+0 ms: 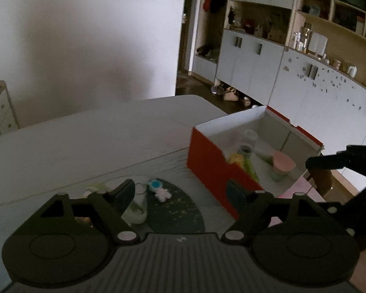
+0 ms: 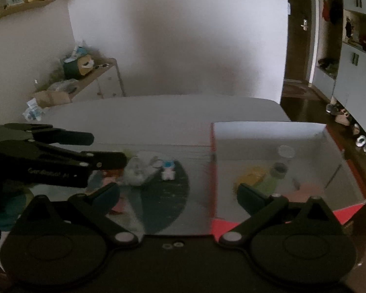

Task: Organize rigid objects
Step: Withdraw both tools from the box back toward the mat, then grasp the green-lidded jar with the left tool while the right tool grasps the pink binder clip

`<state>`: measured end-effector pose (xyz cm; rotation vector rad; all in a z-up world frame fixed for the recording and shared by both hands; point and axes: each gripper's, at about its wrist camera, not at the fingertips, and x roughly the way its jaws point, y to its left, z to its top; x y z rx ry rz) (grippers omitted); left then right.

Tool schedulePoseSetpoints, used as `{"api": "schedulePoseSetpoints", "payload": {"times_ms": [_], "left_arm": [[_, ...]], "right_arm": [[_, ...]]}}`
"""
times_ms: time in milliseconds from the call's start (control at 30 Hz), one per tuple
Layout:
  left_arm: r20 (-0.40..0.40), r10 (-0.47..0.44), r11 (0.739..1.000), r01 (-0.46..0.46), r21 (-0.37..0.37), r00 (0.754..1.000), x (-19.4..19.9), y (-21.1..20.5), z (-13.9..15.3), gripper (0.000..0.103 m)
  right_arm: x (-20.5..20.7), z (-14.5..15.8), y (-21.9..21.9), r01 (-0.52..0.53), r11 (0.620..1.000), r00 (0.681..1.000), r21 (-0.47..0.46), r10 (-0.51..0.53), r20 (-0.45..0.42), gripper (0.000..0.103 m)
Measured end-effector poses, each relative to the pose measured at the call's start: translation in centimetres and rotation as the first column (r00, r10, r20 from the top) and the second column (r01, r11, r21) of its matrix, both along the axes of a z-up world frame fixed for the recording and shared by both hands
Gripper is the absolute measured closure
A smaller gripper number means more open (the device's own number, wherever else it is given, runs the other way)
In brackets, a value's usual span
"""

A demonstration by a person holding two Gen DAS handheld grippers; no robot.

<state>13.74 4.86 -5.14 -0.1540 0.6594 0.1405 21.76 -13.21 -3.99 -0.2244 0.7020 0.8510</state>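
Observation:
A red box with a white inside (image 1: 202, 153) (image 2: 268, 128) stands on the table at the right. It holds a pink cup (image 1: 283, 163), a green tube (image 1: 250, 164) (image 2: 268, 183), a yellow item (image 2: 251, 174) and a clear cup (image 1: 250, 135) (image 2: 286, 151). A small white and blue astronaut toy (image 1: 159, 190) (image 2: 168, 169) and a clear bottle (image 1: 137, 202) (image 2: 137, 172) lie on a dark mat (image 1: 180, 212) (image 2: 168, 200) left of the box. My left gripper (image 1: 180, 193) (image 2: 107, 150) is open and empty above the mat, its left finger by the bottle. My right gripper (image 2: 180, 195) is open and empty, straddling the box's near left wall.
The white table (image 1: 97, 131) (image 2: 146, 114) runs back to a white wall. White cabinets and shelves (image 1: 256, 61) stand at the right, with shoes on the dark floor. A low shelf with clutter (image 2: 85, 73) stands at the left. A pink item (image 2: 119, 204) lies by the mat.

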Motion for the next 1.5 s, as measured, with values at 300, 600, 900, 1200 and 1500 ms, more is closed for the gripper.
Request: {"api": "schedulePoseSetpoints", "payload": {"times_ms": [300, 600, 900, 1200, 1500], "left_arm": [[0.003, 0.057, 0.997, -0.057, -0.047, 0.998, -2.6, 4.8, -1.5, 0.021], [-0.003, 0.123, 0.992, -0.123, -0.030, 0.992, -3.1, 8.3, -3.4, 0.021], [-0.037, 0.178, 0.983, -0.180, -0.042, 0.983, -1.8, 12.1, -6.0, 0.021], [-0.078, 0.205, 0.978, -0.207, -0.019, 0.976, 0.2, 14.1, -8.9, 0.021], [-0.110, 0.179, 0.983, -0.183, -0.019, 0.978, 2.1, 15.3, -10.9, 0.021]], "right_arm": [[-2.4, -0.8, 3.0, -0.035, 0.999, 0.999, 0.027, 0.035, -0.002, 0.000], [-3.4, -2.9, 6.1, -0.060, 0.998, 0.997, 0.015, 0.060, -0.044, 0.000], [-4.1, -5.3, 8.9, -0.097, 0.995, 0.993, -0.005, 0.096, -0.075, 0.000], [-4.2, -8.8, 12.0, -0.135, 0.988, 0.988, -0.073, 0.129, -0.083, 0.004], [-3.9, -11.3, 14.4, -0.160, 0.981, 0.985, -0.112, 0.151, -0.089, 0.015]]}}
